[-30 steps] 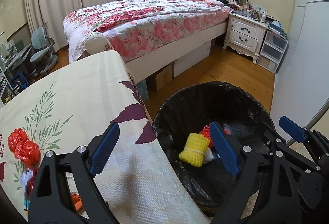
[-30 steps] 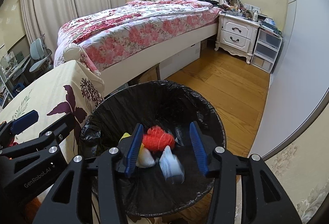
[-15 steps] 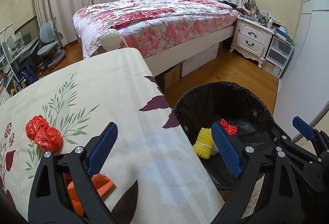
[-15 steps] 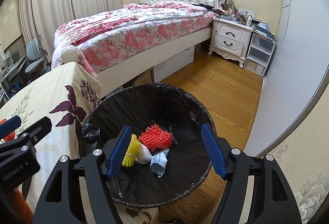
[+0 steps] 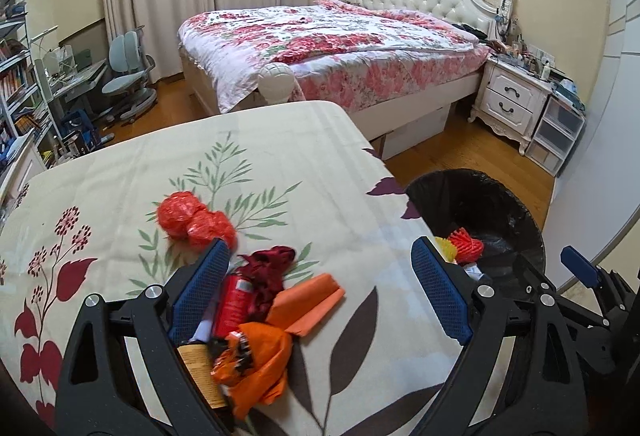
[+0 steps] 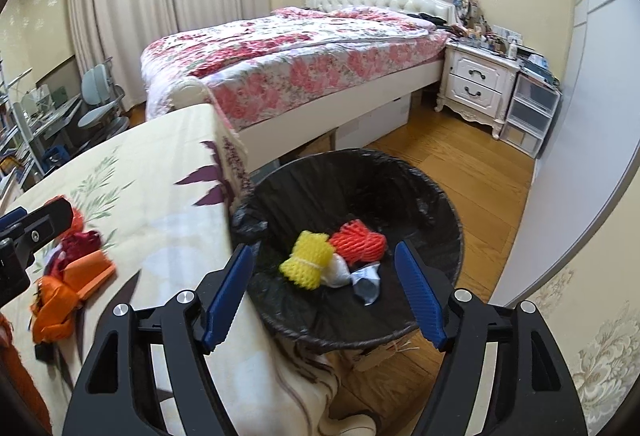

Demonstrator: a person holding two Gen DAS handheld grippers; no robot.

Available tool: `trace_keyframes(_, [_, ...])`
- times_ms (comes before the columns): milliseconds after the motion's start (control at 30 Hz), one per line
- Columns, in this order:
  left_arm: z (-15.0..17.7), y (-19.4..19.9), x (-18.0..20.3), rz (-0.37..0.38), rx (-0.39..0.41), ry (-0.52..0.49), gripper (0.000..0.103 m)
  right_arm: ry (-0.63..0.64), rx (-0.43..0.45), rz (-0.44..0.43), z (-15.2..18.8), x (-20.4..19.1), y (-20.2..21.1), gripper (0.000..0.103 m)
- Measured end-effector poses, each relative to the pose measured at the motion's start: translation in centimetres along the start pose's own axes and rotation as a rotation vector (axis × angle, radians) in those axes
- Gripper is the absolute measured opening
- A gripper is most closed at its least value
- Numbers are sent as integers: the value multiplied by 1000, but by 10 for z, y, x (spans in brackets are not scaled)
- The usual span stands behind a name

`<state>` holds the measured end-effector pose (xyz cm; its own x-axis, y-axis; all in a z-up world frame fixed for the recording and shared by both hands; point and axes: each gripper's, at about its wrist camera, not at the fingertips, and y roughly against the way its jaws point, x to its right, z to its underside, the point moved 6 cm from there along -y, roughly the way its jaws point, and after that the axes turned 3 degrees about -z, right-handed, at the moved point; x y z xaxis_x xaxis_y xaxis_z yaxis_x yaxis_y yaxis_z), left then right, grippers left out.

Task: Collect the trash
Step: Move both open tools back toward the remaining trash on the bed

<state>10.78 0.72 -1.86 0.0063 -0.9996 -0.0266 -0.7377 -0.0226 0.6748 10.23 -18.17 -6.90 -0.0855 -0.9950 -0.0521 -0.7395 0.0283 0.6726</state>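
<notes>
A black-lined bin [image 6: 440,204] stands on the floor beside the table [image 5: 280,164]. In it lie a yellow foam net [image 6: 306,262], an orange-red foam net [image 6: 360,242] and a crumpled white wrapper [image 6: 366,282]. My right gripper [image 6: 323,250] hangs above the bin, its jaws opening with nothing between them. My left gripper [image 5: 320,248] is open over the flowered tablecloth. Near its left finger lies a pile: a red tube [image 5: 234,304], dark red scrap [image 5: 268,264], orange paper [image 5: 308,300] and an orange bag [image 5: 256,360]. Two red mesh balls [image 5: 192,214] sit farther back.
A bed [image 5: 340,48] with a floral quilt fills the back of the room. A white nightstand [image 5: 512,100] and plastic drawers [image 5: 556,132] stand at the right. Desk chairs [image 5: 128,76] and shelves are at the left. A pale wall [image 6: 580,156] runs close behind the bin.
My left gripper has swung left from over the bin to above the trash pile on the table. My right gripper's jaws widened and the white wrapper dropped into the bin.
</notes>
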Motion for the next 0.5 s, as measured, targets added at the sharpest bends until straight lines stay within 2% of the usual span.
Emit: trace_keyframes(500, [48, 29, -127, -165, -30, 130, 90, 135, -8, -152, 17, -103, 19, 71])
